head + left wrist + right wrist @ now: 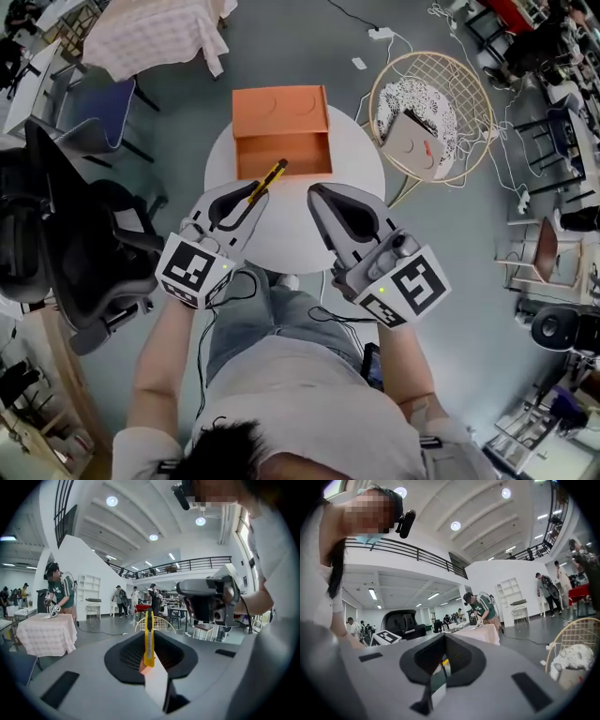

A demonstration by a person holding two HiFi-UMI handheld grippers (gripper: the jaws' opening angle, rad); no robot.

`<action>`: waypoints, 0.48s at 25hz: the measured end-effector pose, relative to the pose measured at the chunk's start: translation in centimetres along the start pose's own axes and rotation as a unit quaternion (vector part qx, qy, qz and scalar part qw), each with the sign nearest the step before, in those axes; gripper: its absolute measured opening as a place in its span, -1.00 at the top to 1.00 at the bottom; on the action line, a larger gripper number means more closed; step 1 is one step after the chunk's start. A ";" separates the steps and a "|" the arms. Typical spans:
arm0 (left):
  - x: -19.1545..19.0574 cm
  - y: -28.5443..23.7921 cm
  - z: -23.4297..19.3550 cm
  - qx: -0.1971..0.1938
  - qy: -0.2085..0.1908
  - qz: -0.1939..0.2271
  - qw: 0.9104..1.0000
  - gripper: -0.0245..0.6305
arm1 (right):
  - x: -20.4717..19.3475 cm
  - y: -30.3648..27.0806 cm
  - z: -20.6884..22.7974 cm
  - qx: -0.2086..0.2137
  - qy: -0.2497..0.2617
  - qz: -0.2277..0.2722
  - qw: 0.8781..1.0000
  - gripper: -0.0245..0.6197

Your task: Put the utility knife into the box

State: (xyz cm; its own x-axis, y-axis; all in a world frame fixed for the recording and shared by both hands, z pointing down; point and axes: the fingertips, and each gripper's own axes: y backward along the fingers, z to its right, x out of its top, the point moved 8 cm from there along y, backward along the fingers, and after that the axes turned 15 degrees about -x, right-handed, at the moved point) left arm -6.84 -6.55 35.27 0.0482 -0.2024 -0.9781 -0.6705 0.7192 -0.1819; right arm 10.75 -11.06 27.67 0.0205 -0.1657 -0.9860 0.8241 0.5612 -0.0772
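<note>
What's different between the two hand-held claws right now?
The left gripper is clamped on the yellow utility knife; the right gripper has its jaws together with nothing between them. The left gripper's knife reaches the front edge of the orange box, while the right gripper hangs back over the white table. Both are grey, carry a marker cube and point toward the box.

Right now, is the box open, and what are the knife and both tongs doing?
Orange box: open, lid folded back.
Utility knife: gripped, tip at the box's front edge.
Left tongs: shut on the utility knife.
Right tongs: shut, empty.
</note>
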 end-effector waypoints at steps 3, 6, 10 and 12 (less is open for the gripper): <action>0.4 0.9 -1.1 0.002 0.002 0.013 1.000 0.73 | 0.1 -1.5 -0.7 0.000 0.004 0.002 1.000 0.90; 0.8 1.2 -2.6 -0.006 0.005 0.024 1.000 0.73 | 0.4 -2.8 -0.9 -0.008 0.007 0.005 1.000 0.90; 1.7 0.4 -5.2 -0.024 0.004 0.030 0.999 0.73 | 1.1 -4.8 -0.5 -0.024 0.005 0.009 1.000 0.90; 1.9 -0.2 -6.8 -0.035 0.001 0.027 0.999 0.73 | 1.6 -6.0 -0.3 -0.033 0.005 0.011 0.999 0.90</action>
State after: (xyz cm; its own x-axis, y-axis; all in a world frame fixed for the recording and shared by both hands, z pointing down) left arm -11.61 -11.62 34.10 0.0088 -0.1654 -0.9862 -0.7216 0.6817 -0.1208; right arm 5.71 -14.46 26.52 0.0329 -0.1448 -0.9889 0.7838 0.6177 -0.0644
